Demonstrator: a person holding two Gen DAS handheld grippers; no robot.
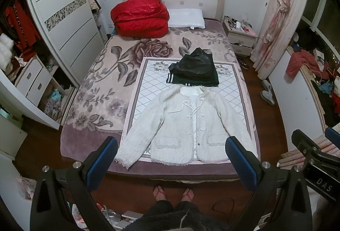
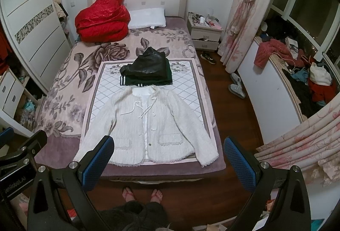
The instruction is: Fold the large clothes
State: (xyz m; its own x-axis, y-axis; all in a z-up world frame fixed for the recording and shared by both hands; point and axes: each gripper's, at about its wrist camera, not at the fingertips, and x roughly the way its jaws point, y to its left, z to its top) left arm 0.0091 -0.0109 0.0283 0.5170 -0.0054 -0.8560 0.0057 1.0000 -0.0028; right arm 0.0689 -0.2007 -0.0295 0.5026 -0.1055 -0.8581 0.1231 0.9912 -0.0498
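Note:
A white fuzzy jacket (image 1: 180, 122) (image 2: 148, 126) lies spread flat, front up, sleeves angled outward, on a quilted white mat (image 1: 148, 82) (image 2: 106, 86) at the foot of the bed. Beyond its collar sits a stack of folded clothes: a black leather garment (image 1: 195, 65) (image 2: 148, 64) on a dark green one with striped cuffs (image 1: 191, 81) (image 2: 146, 81). My left gripper (image 1: 171, 162) hangs open above the bed's near edge, nothing between its blue pads. My right gripper (image 2: 169, 162) is open too, held well above the jacket's hem. Neither touches the cloth.
A floral blanket covers the bed (image 1: 110, 73); a red duvet bundle (image 1: 140, 16) and white pillow (image 1: 187, 18) lie at the headboard. Wardrobe (image 1: 63, 18) stands left, nightstand (image 1: 240, 37) and curtains (image 2: 244, 14) right. A person's feet in sandals (image 1: 173, 192) stand at the bed's foot. Slippers (image 2: 237, 85) lie on the floor.

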